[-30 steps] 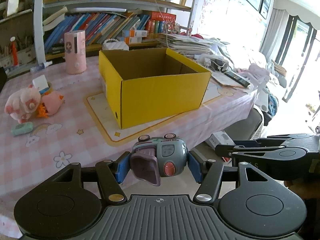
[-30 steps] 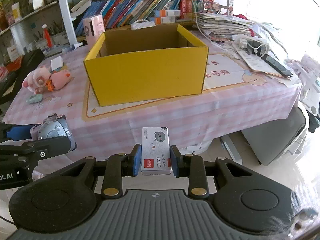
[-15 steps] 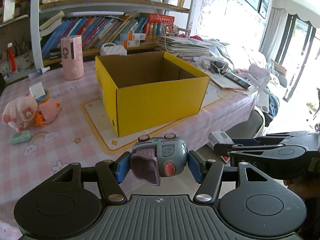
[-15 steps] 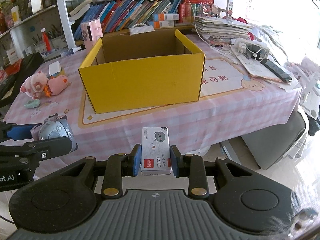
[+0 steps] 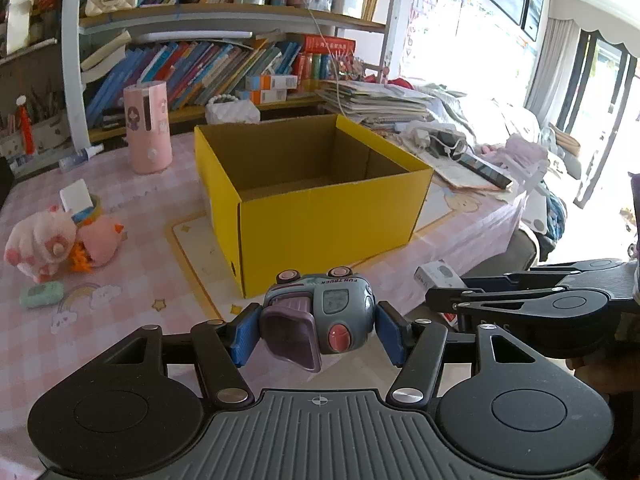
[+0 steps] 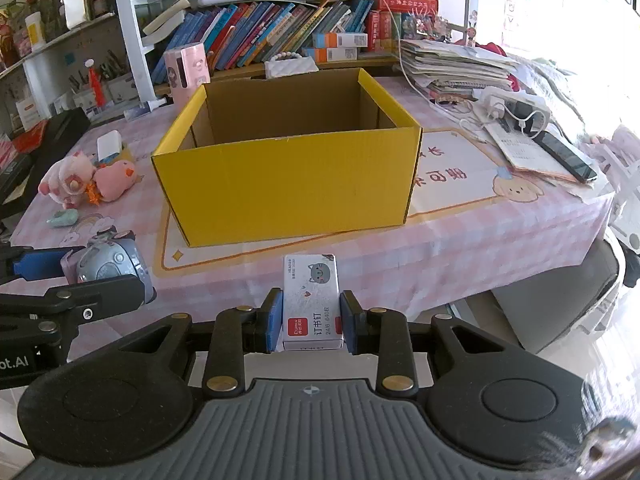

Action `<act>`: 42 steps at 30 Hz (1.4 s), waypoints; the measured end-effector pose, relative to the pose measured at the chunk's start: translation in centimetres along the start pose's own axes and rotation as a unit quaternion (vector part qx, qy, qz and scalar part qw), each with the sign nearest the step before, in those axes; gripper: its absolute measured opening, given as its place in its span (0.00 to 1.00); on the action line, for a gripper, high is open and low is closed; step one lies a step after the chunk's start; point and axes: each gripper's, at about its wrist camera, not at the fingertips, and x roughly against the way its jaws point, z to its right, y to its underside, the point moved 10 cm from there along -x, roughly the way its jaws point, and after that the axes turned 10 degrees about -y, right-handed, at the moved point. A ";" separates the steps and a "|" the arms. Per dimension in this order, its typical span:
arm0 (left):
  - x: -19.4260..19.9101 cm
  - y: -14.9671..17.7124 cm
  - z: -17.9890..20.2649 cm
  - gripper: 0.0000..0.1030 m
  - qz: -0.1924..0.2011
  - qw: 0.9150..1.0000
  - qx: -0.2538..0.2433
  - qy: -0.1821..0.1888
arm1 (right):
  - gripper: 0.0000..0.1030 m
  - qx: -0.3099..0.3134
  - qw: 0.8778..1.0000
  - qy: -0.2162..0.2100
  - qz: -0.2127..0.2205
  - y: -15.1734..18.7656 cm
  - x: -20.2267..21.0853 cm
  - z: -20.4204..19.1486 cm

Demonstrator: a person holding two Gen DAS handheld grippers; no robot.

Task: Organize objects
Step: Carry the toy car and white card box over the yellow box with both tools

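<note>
Item one: toy truck, grey-blue with a purple scoop and pink knobs, pinched sideways between the blue pads of the left gripper; the jaws are drawn in only as far as the toy's body allows, pads touching both flanks. Item two: small staple box, white with a cat print and a red label, clamped by its long sides in the right gripper, jaws narrowed onto it, its far end projecting forward. Both are held off the table, short of its near edge, apparently so each can be carried over a wall and released from above. Destination, by judgement: yellow cardboard box, flaps open, interior bare where visible, at 12 o'clock from both grippers on a printed mat on the pink checked tablecloth. Uncollected: two pink plush toys and a mint eraser-like piece at 10 o'clock from the left gripper; pink cylinder at 11 o'clock, beyond the box's left corner.
</note>
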 end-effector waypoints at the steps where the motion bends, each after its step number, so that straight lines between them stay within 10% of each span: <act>1: -0.1 -0.2 0.0 0.59 0.002 1.000 -0.002 -0.002 | 0.27 0.000 1.000 0.000 0.000 -0.2 -0.1 0.1; 21: -5.0 -9.1 -0.9 0.59 0.053 0.998 0.033 -0.027 | 0.27 0.022 0.997 -0.022 0.068 -11.7 -3.6 2.1; 42: -17.8 -13.1 -3.0 0.59 -0.038 0.986 0.108 -0.121 | 0.27 0.204 0.975 -0.083 -0.016 -19.4 -18.1 3.8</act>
